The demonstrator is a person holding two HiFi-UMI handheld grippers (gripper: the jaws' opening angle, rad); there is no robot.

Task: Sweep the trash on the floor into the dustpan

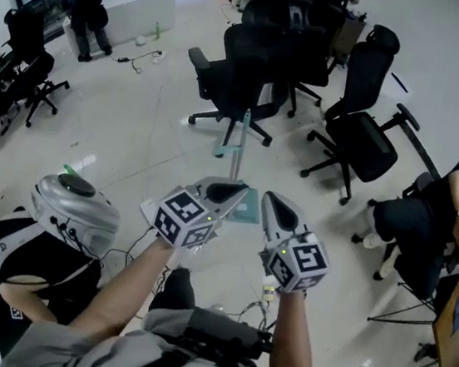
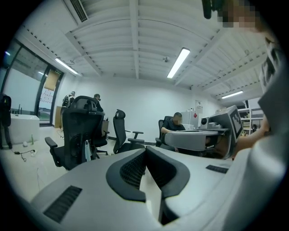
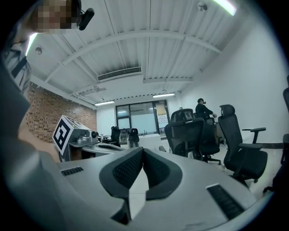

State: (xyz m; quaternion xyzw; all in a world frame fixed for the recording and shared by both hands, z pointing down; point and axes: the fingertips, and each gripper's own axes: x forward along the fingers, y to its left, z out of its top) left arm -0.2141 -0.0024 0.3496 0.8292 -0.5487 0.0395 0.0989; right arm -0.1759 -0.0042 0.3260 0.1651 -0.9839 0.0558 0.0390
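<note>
Pads (image 2: pixel 133 169) ribbed, black, pressed together, left tool (image 2: pixel 145 153), right tool (image 3: pixel 143 152)

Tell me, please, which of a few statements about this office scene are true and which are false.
1. The left claw and the right claw are both shut with nothing between their jaws. True.
2. The dustpan rests on a chair seat. False: the dustpan stands on the floor just beyond the claws.
3. Black office chairs stand farther off, behind the dustpan. True.
4. The left claw grips a broom handle. False: it holds nothing.
</note>
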